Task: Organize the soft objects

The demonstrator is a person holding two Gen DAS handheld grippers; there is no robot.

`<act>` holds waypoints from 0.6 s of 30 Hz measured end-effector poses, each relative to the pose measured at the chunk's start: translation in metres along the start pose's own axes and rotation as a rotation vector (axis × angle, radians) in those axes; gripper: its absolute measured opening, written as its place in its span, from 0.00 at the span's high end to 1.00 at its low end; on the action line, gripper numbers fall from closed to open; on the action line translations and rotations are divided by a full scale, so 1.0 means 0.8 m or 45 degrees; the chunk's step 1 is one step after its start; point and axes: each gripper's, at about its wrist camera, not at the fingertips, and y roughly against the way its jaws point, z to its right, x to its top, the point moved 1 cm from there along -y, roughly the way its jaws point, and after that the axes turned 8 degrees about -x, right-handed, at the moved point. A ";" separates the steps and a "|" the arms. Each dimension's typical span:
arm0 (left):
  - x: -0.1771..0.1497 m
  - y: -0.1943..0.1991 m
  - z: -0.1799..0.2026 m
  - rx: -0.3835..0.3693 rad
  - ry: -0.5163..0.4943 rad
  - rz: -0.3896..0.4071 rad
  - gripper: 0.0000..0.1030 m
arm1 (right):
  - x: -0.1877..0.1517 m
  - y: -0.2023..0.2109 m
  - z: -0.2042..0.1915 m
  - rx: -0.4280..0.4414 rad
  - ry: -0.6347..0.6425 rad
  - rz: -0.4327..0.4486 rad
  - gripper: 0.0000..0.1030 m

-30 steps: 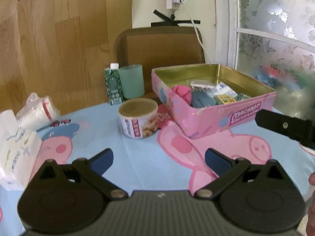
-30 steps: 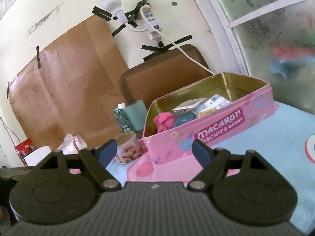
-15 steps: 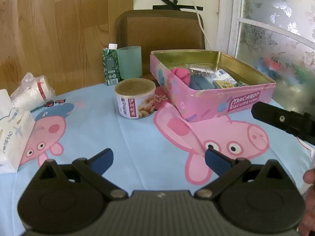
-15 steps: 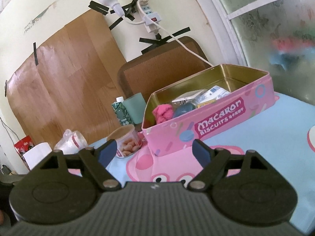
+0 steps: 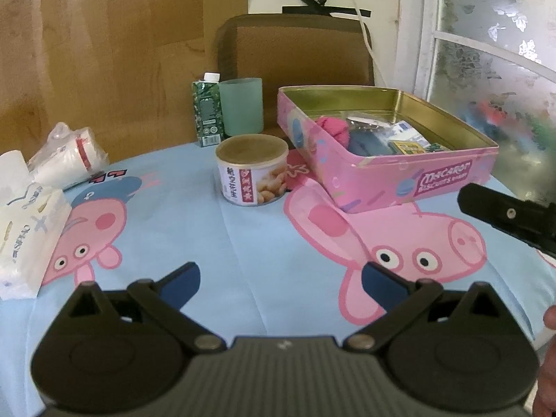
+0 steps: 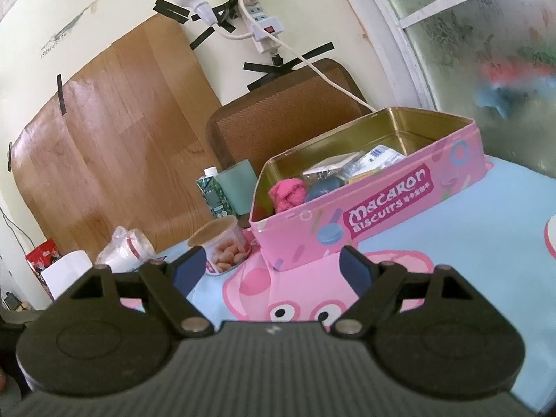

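A pink macaron biscuit tin (image 5: 410,180) (image 6: 382,208) stands open on the cartoon-pig tablecloth. Inside it lie a pink soft bundle (image 5: 333,128) (image 6: 288,193), a blue soft item (image 5: 368,144) (image 6: 325,186) and some small packets (image 5: 406,132). My left gripper (image 5: 280,279) hovers open over the cloth well in front of the tin, nothing between its fingers. My right gripper (image 6: 269,269) is open too, just short of the tin's near wall, and holds nothing. Its black finger (image 5: 504,215) shows at the right edge of the left wrist view.
A peanut can (image 5: 252,172) (image 6: 222,246) stands left of the tin. Behind it are a green carton (image 5: 207,109) and a green cup (image 5: 241,106). A tissue pack (image 5: 24,232) and bagged paper cups (image 5: 66,160) lie at the left. A chair back (image 5: 295,52) is beyond the table.
The left wrist view has tipped downward, so more tablecloth shows and the tin sits higher in frame. The right gripper's view is almost the same. Both grippers stayed open.
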 end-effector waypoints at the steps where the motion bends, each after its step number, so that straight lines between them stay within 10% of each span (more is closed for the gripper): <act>1: 0.000 0.000 -0.001 0.008 0.005 0.001 0.00 | 0.000 0.000 0.000 0.001 0.000 0.000 0.17; 18: 0.000 0.003 -0.014 0.102 0.053 0.011 0.00 | -0.001 0.002 0.002 -0.002 -0.007 -0.005 0.17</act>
